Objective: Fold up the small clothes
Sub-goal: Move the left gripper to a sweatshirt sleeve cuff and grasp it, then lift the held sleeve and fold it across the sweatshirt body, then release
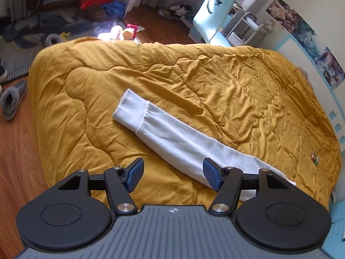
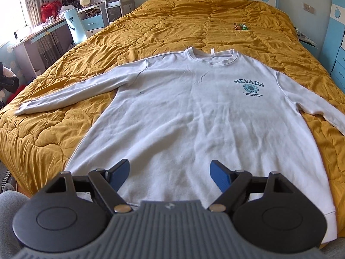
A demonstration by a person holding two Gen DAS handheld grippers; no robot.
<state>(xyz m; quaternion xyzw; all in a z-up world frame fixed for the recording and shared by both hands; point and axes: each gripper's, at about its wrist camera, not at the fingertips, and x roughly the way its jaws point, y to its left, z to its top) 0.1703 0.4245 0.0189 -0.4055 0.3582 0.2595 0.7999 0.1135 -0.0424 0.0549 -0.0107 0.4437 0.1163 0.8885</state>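
Observation:
A white long-sleeved sweatshirt [image 2: 194,118] with a blue NEVADA print lies flat, front up, on the mustard quilt [image 2: 172,28], both sleeves spread out. In the left wrist view only its left sleeve [image 1: 172,138] shows, lying diagonally with the cuff [image 1: 131,110] far from me. My left gripper [image 1: 173,177] is open and empty, hovering over the sleeve's upper part. My right gripper [image 2: 170,178] is open and empty, above the sweatshirt's lower hem.
A small green and orange packet [image 2: 241,26] lies on the quilt near the headboard. A light blue chair [image 1: 212,17] and desk stand past the bed's side. Slippers [image 1: 13,99] and clutter lie on the wooden floor.

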